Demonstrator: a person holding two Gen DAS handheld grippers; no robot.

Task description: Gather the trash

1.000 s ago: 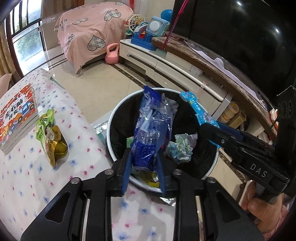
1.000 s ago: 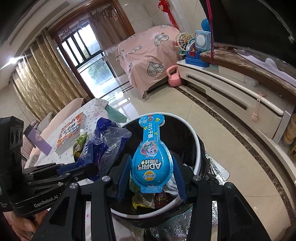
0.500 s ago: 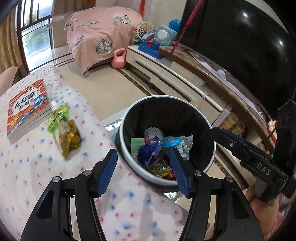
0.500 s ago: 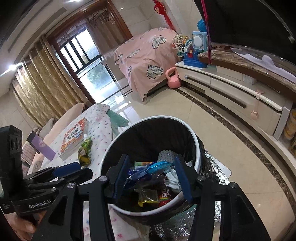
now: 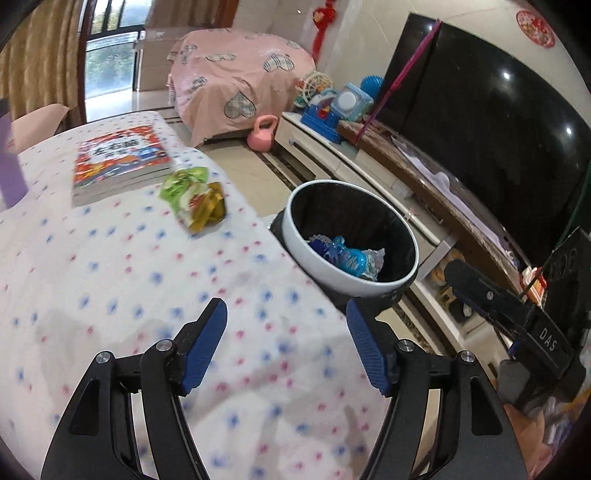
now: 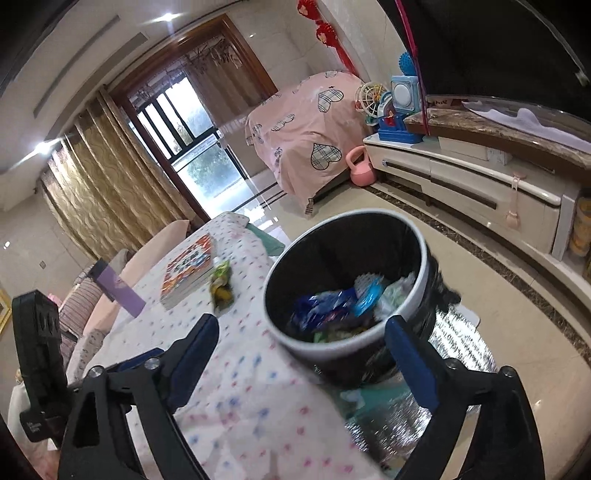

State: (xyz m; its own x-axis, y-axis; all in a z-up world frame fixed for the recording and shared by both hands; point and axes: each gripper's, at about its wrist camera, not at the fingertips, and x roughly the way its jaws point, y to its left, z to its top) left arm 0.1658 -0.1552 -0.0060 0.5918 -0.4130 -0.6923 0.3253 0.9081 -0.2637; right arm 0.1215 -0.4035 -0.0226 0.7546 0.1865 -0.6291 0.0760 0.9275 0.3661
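1. Left wrist view: left gripper (image 5: 286,345) over the dotted surface (image 5: 110,295), fingers just been spreading, nothing between them. Green snack wrapper (image 5: 194,201) lies beside the book (image 5: 120,162). Trash bin (image 5: 351,236) holds blue wrappers.
2. Right wrist view: right gripper (image 6: 303,354) fingers just opened wide, empty, in front of the bin (image 6: 347,280).

Daylight floods in through balcony window (image 6: 192,147), blown out white; ceiling spotlights (image 6: 168,16) flare. Interior evenly bright, shadows soft. Dark TV screen (image 5: 491,122) carries pinpoint glare. Motion blur smears spotted tablecloth (image 5: 110,280) and snack packet (image 5: 195,201) in both views. Fisheye bends room lines; corners vignette black.
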